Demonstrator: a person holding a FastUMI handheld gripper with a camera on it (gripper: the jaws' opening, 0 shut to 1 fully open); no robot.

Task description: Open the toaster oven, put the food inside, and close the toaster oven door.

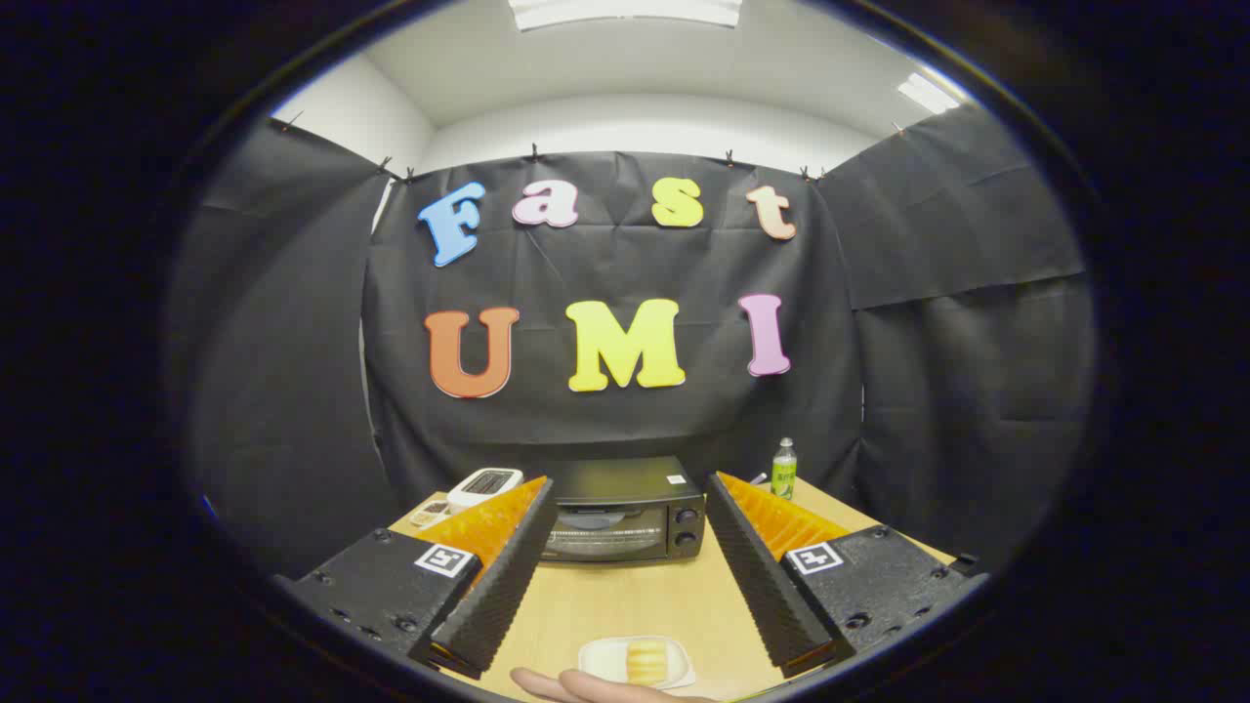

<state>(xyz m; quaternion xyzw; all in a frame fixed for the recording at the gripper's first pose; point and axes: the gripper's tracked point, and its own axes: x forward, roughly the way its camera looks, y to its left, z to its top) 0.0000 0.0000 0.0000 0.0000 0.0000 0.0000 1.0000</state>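
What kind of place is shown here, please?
Probably a recording booth set up as a small kitchen: black cloth walls around a wooden table with a closed toaster oven. The open gripper holds nothing.

The table (635, 596) looks like smooth, matt pale wood. The toaster oven (623, 510) has a glossy glass door and dark, probably metal casing. Ribbed fingers (498, 576) spread apart.

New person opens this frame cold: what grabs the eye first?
The black toaster oven, door closed, sits at the far end of the wooden table, framed between the two fingers of the open claw. Nearer, between the fingers, a white tray with a yellow piece of food lies with a person's hand beside it. A green-labelled bottle stands right of the oven, and a white appliance left of it.
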